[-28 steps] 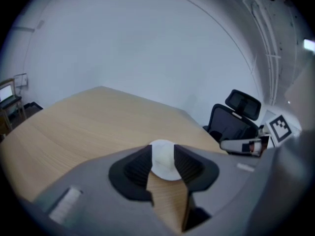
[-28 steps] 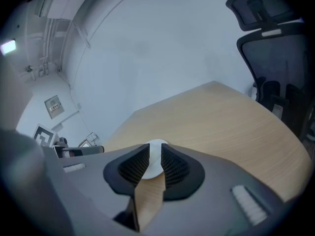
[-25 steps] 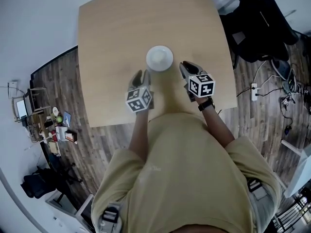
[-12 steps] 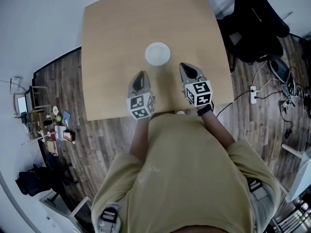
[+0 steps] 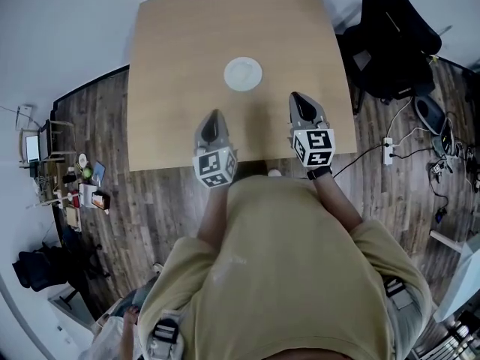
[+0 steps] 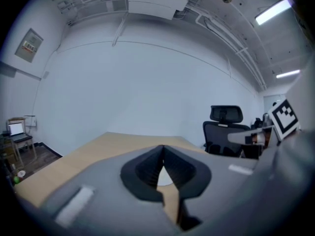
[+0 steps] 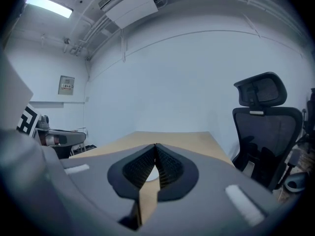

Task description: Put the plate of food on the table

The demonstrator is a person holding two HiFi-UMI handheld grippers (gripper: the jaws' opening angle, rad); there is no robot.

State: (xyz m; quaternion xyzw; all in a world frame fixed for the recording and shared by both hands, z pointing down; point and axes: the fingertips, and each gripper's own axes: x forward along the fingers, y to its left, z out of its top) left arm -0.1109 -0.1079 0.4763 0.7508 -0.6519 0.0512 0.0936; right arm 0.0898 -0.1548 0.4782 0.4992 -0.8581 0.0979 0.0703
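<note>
A white round plate [image 5: 243, 73] sits flat near the middle of the light wooden counter [image 5: 172, 43], well apart from both grippers. Whether any food lies on it cannot be made out.

The left gripper [image 5: 212, 117] hangs above the counter's near edge, left of the plate, pointing toward the far edge. Its jaws have just been closing and now meet at the tips, with nothing between them. In the left gripper view, a sliver of the plate shows through the gap behind the tips.

The right gripper [image 5: 298, 98] hangs over the counter toward its near right corner, also pointing toward the far edge. In the right gripper view its jaws are pressed together at the tips and hold nothing.

The person wears a beige short-sleeved shirt [image 5: 300, 276] and stands at the near edge. Black office chairs [image 5: 390, 43] stand on the dark wooden plank floor [image 5: 97, 126] just beyond the counter's right edge.
</note>
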